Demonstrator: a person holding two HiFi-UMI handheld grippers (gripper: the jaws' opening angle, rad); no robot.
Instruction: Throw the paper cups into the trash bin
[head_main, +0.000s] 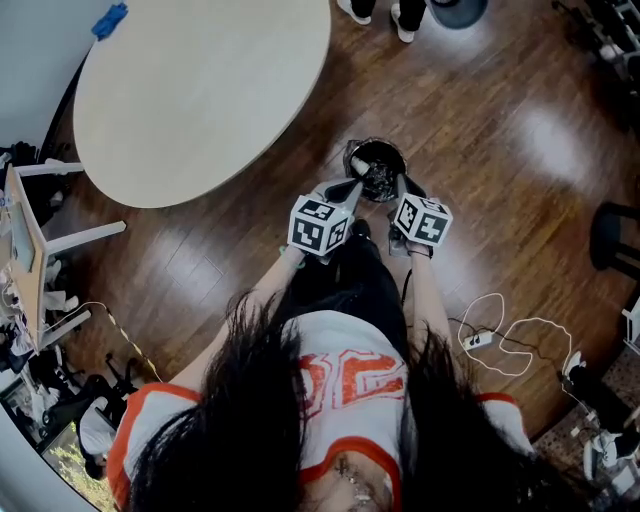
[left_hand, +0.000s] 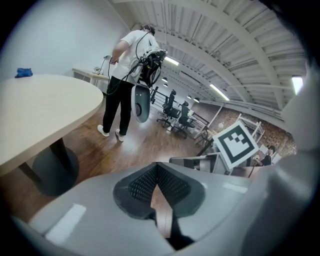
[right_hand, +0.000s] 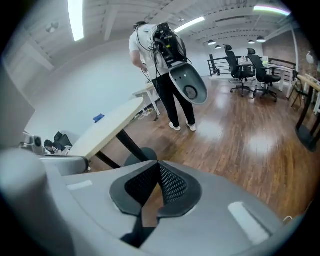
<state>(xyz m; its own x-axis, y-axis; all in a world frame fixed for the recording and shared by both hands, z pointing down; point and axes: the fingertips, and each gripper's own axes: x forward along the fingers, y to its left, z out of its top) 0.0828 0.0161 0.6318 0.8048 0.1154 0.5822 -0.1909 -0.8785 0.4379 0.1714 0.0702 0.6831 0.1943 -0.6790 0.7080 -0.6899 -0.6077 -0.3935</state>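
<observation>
Black trash bin (head_main: 377, 144) lies between closed left tongs (head_main: 354, 187) and right tongs (head_main: 402, 186).

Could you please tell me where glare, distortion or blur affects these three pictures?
Head view: pale glare patches lie on the wooden floor, while the round table is evenly lit. Left gripper view: strong fisheye bending with black corners, and a pale shape at the right edge is blurred. Right gripper view: the same fisheye vignette, and the ceiling light strip is blown out.
</observation>
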